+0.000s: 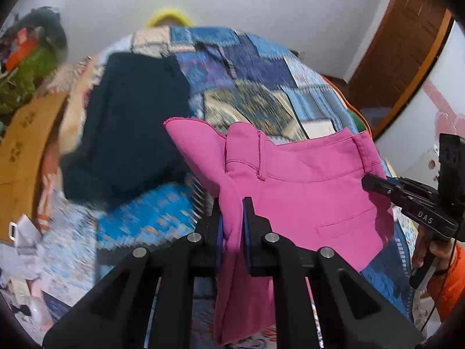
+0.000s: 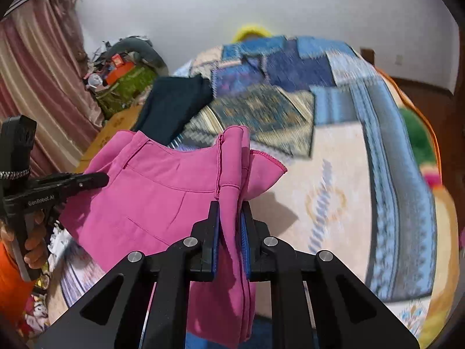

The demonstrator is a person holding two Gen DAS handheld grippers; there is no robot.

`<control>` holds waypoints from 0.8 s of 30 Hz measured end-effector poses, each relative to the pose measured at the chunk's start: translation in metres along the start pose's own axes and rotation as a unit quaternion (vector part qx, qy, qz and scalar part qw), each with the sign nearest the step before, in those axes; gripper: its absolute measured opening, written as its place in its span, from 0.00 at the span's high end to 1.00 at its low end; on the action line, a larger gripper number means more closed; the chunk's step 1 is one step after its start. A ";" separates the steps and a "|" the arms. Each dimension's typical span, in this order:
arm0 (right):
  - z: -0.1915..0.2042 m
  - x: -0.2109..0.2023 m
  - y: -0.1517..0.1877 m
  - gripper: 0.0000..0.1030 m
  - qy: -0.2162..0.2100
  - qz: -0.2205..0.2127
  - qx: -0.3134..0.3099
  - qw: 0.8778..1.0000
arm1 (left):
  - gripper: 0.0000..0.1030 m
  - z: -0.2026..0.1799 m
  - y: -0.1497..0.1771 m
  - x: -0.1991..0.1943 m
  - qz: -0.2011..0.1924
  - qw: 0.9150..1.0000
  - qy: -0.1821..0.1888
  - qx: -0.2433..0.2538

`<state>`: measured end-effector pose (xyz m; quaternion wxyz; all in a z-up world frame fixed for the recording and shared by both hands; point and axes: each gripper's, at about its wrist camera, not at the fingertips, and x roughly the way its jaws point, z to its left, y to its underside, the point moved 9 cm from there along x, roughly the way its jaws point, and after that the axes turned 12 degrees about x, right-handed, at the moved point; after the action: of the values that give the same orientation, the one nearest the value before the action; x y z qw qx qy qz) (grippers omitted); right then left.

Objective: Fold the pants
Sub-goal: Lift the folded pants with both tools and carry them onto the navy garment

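Note:
Bright pink pants point(image 1: 305, 197) hang above the bed, held up by the waistband between my two grippers. In the left wrist view my left gripper point(image 1: 232, 200) is shut on a bunched fold of the waistband's left end, with cloth hanging down between its pads. My right gripper point(image 1: 368, 181) pinches the waistband's right end near a belt loop. In the right wrist view my right gripper point(image 2: 231, 205) is shut on a gathered fold of the pink pants point(image 2: 151, 197), and my left gripper point(image 2: 101, 179) grips the far edge, held by a hand.
A dark navy garment point(image 1: 128, 128) lies on the patchwork bedspread point(image 1: 255, 67) behind the pants. Cluttered shelves point(image 2: 122, 72) and a pink curtain point(image 2: 37, 72) stand to the left. A wooden door point(image 1: 401, 46) is at the right. A person's orange sleeve point(image 1: 447, 285) shows.

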<state>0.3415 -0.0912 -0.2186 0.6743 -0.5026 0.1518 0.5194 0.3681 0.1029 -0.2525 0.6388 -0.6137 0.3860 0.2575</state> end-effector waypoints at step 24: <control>0.136 0.115 -0.117 0.89 -0.025 -0.055 -0.081 0.995 | 0.89 0.204 -0.072 0.008 -0.050 0.988 -0.126 -0.068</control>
<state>0.4457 0.0904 -0.1800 0.6620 -0.5501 0.0644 0.5049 0.4665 0.2941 -0.2276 0.6511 -0.6371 0.2525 0.3261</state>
